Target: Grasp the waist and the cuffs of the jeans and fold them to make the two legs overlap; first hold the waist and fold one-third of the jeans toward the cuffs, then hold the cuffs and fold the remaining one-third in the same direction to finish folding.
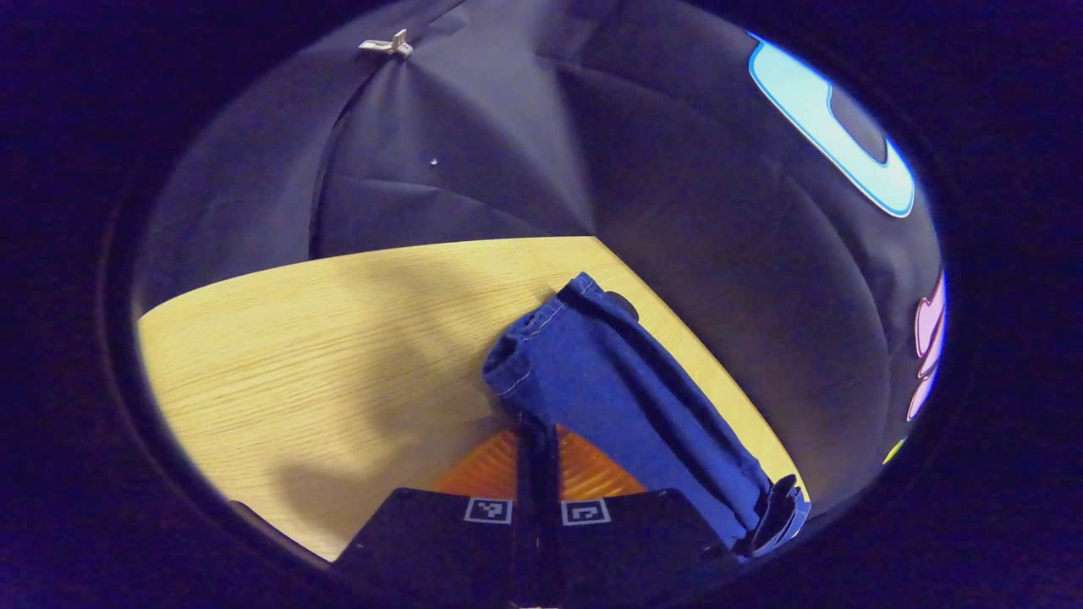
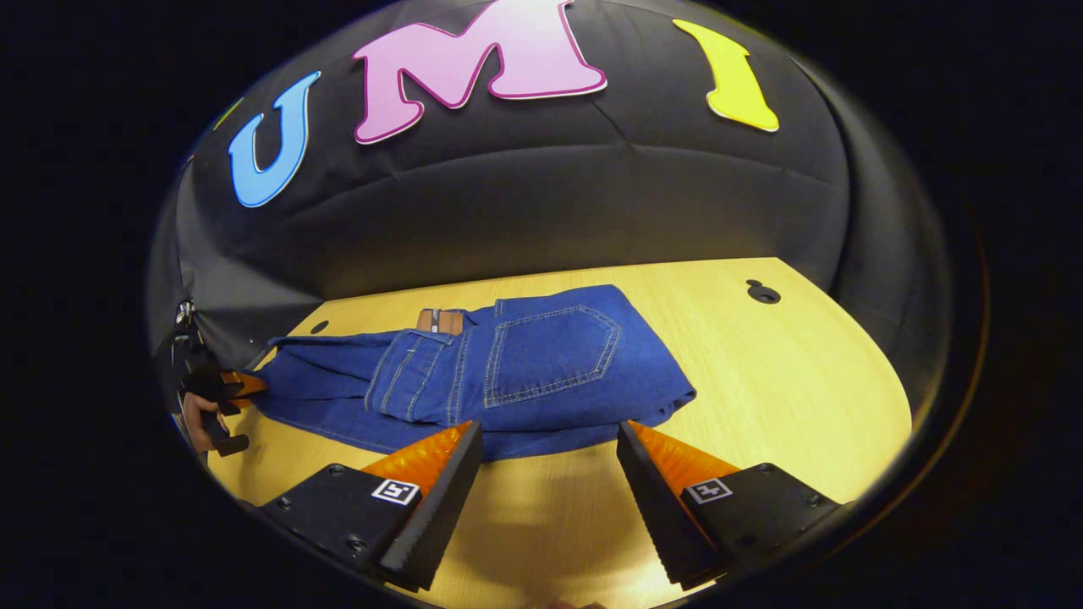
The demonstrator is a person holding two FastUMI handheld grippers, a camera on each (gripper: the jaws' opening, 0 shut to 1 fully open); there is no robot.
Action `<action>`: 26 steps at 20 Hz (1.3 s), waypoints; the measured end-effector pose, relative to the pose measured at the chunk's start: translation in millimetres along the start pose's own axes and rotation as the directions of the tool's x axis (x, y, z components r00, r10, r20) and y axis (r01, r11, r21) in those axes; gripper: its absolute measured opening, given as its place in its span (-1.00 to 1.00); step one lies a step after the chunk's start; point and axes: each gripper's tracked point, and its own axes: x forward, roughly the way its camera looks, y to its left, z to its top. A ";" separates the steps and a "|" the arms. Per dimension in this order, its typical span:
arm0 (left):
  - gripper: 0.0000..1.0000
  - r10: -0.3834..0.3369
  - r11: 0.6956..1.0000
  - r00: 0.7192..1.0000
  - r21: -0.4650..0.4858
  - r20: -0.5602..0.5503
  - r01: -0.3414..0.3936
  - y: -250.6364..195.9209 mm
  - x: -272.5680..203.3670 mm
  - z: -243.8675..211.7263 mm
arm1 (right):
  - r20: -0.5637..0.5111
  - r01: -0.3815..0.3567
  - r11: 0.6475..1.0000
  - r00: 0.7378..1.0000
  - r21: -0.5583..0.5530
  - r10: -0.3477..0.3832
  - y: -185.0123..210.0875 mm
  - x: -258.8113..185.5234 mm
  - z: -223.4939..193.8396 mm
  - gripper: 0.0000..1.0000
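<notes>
The blue jeans [image 2: 541, 364] lie on the wooden table [image 2: 787, 381], the waist part folded over so a back pocket and a brown label face up. In front of the fold's near edge my right gripper [image 2: 550, 461] stands open, nothing between its fingers. The legs run off to the left, where my left gripper [image 2: 222, 387] holds their end. In the left gripper view, the left gripper [image 1: 536, 423] is shut on the bunched cuffs [image 1: 584, 372], which rise off the table [image 1: 321, 338] and drape past its right finger.
The table has a dark hole [image 2: 763, 293] at its far right and another hole [image 2: 319, 326] beyond the legs. The black cloth wall closes in right behind the table's far edge. A hand [image 2: 199, 423] holds the left gripper. A clip [image 1: 389, 44] pins the cloth.
</notes>
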 end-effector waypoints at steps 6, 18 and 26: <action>-0.88 -0.084 0.990 0.992 0.119 0.090 0.073 -42.4 -23.2 26.2 | 0.048 0.054 0.998 0.997 0.021 -0.055 -29.0 -6.9 20.7 0.94; -0.88 -0.570 0.719 0.819 0.519 0.060 0.462 -339.3 -174.3 -12.6 | 0.059 0.151 0.986 0.986 0.066 -0.155 -96.0 -34.7 28.8 0.94; -0.87 -0.658 0.504 0.711 0.557 -0.247 0.660 -471.3 -187.7 -244.2 | 0.072 0.239 0.965 0.966 0.105 -0.247 -161.2 -72.7 26.6 0.94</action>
